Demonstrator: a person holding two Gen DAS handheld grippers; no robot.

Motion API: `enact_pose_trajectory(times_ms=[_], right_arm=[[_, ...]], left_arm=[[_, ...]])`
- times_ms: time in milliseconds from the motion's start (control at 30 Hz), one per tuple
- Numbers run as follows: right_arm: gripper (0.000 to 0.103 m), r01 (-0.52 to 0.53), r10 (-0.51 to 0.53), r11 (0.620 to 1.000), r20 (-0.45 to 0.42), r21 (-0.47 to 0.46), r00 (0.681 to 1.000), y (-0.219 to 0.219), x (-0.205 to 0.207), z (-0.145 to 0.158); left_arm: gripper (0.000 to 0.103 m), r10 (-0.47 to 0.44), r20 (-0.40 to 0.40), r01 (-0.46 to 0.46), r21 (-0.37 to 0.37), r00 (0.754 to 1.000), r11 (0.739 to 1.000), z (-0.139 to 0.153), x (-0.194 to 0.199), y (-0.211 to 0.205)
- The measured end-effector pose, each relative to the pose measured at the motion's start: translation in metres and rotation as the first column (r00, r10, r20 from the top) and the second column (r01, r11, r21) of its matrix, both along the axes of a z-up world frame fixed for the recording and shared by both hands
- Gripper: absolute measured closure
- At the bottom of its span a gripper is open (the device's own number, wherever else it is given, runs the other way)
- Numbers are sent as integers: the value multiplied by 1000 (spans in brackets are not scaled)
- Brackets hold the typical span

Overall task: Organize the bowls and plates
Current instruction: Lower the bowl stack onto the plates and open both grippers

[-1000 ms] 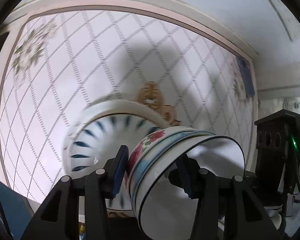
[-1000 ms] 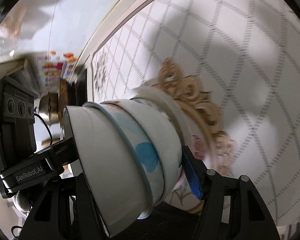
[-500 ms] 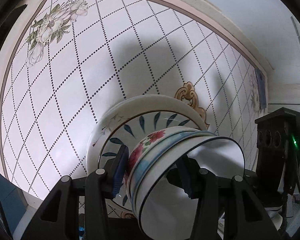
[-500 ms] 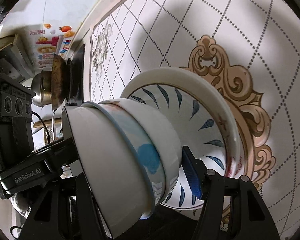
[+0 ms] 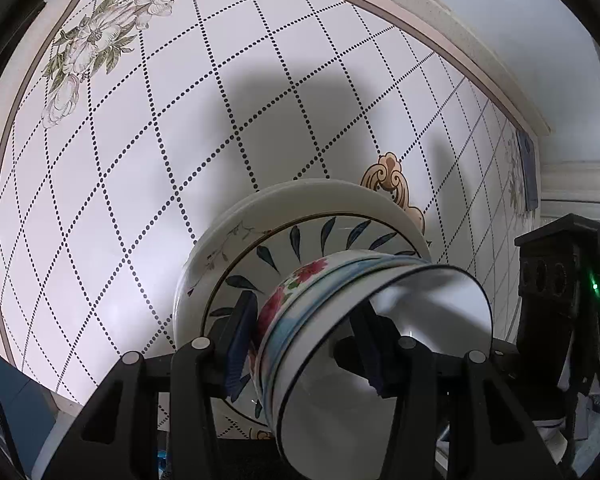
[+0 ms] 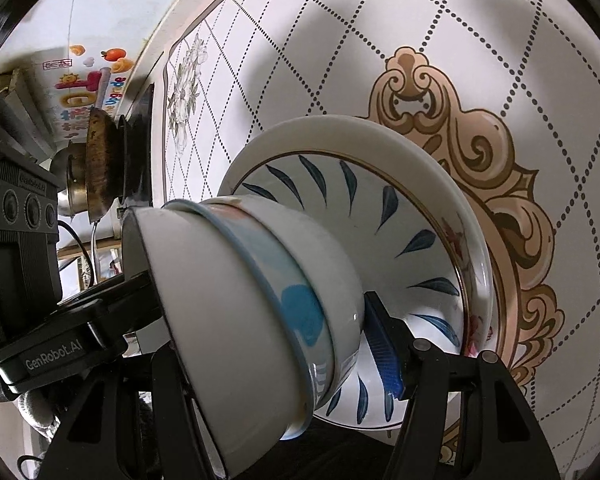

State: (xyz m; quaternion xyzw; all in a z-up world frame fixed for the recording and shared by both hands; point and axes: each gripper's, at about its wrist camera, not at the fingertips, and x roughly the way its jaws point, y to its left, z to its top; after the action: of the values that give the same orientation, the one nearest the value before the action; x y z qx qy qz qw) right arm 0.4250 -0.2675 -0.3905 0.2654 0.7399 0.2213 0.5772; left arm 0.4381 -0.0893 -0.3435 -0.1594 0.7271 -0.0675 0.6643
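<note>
The bowls (image 5: 364, 344) are nearest. There look to be three, one inside the other, tipped on their side. Both tongs hold this same stack. The left gripper (image 5: 304, 344) pinches one wall of it, with one blue finger (image 5: 240, 344) on the outside by the red flowers and the other finger inside the top bowl. The right gripper (image 6: 260, 320) squeezes the stack too. Its blue finger (image 6: 382, 354) presses the outside wall on the right, and its other finger is hidden behind the bowls. So both tongs are closed on the bowls, not open.

Just past the bowls is a stack of plates (image 6: 400, 152). The top plate has blue leaf marks around it, and a bigger white plate with little flowers sits under it. The bottom of the bowl stack is low over the leaf plate, close to its middle. I cannot tell if it touches yet.

Under the plates lies the table (image 5: 140, 160). It has a white cloth with dotted lines, a gold swirl (image 6: 480, 152) and a pale flower picture far to the left.

Far off on the left in the right view is a stove with a brown pan (image 6: 98, 160).

I think the step now is putting the bowls down on the plates. Next, the bowls need to turn flat, rest in the middle of the plate, and then both tongs should let go slowly so nothing tips.
</note>
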Motion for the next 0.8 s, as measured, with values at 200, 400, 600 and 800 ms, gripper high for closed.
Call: enact_pose_trajectory(times_ms=[200,400,600,800], right_arm=[[38,2,-2,1000,8,-25,1000,0,-1,2],[39,3,-1,998,35,-62,999,6,-3,9],[39,41,-33,993,76,-109,997,1,-11,24],[19,144,-110,970,177,-197,978,-18,-32,57]], left_arm=[[58,-5,0,5,-12,1000,1000,-2,0,6],[58,-33,33,33,4,999,999,5,-1,9],[58,-80,93,78,28,992,997,28,-10,8],[58,-134,215,110,121,967,987,68,-31,10]])
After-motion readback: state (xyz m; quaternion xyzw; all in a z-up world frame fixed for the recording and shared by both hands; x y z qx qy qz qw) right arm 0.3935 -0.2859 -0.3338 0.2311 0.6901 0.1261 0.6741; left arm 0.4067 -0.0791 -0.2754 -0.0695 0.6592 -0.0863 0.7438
